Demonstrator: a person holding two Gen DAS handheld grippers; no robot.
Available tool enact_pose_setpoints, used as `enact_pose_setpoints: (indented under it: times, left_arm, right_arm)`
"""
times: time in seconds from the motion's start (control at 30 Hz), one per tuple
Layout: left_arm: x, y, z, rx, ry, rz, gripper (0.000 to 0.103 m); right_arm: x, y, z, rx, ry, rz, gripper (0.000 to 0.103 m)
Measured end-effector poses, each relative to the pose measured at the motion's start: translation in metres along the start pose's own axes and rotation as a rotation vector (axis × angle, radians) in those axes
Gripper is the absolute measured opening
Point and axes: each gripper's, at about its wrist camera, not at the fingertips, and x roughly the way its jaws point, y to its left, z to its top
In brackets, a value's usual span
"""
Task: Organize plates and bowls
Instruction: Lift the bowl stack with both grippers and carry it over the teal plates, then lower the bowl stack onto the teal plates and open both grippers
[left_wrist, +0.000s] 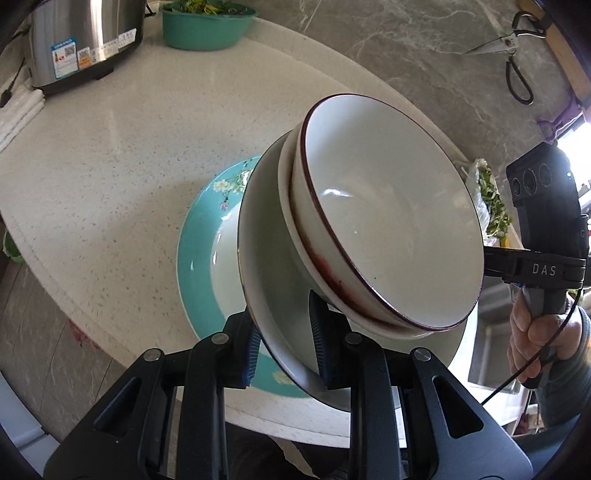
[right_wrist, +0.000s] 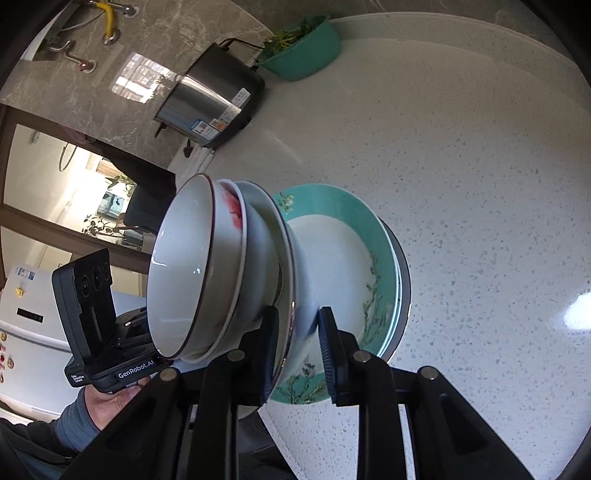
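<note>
Clamping opposite rims of a white plate (left_wrist: 273, 266), the left gripper (left_wrist: 284, 343) and right gripper (right_wrist: 295, 350) have jaws nearly closed; two stacked bowls (left_wrist: 388, 229) ride on it, centre frame, above the teal plate (left_wrist: 199, 251) on the worktop (left_wrist: 110, 177).

Glossy glazed ceramic bowls (left_wrist: 391, 221); speckled smooth stone countertop (right_wrist: 480, 147); brushed steel cooker (left_wrist: 81, 33).

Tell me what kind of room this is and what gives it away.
Most likely a home kitchen: a speckled stone countertop carries a steel rice cooker and a teal basin of greens, and kitchen scissors hang on the marble wall.
</note>
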Motion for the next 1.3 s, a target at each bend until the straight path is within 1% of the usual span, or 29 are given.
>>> enact_pose_setpoints:
  times: [0.13, 0.27, 0.53, 0.63, 0.8, 1.0, 1.07, 1.3]
  left_arm:
    - [0.019, 0.015, 0.007, 0.019, 0.032, -0.013, 0.021]
    - [0.031, 0.018, 0.012, 0.033, 0.052, -0.020, 0.021]
    - [0.041, 0.024, 0.017, 0.048, 0.063, -0.028, 0.021]
    - [0.049, 0.032, 0.024, 0.049, 0.062, -0.030, 0.021]
    - [0.047, 0.035, 0.025, 0.051, 0.055, -0.029, 0.021]
    - [0.045, 0.037, 0.021, 0.031, 0.039, -0.040, 0.022]
    - [0.045, 0.039, 0.019, 0.026, 0.037, -0.038, 0.025]
    - [0.041, 0.041, 0.013, 0.032, 0.028, -0.028, 0.025]
  right_arm:
    - [0.012, -0.007, 0.000, 0.031, 0.003, -0.021, 0.025]
    - [0.020, -0.016, -0.002, 0.059, 0.002, -0.036, 0.025]
    - [0.032, -0.023, -0.003, 0.085, -0.011, -0.043, 0.025]
    - [0.030, -0.025, -0.005, 0.087, -0.016, -0.041, 0.025]
    - [0.032, -0.025, -0.004, 0.086, -0.023, -0.038, 0.024]
    - [0.031, -0.025, -0.006, 0.079, -0.030, -0.036, 0.025]
    - [0.031, -0.025, -0.006, 0.075, -0.029, -0.042, 0.025]
    - [0.031, -0.015, -0.009, 0.060, -0.046, -0.080, 0.026]
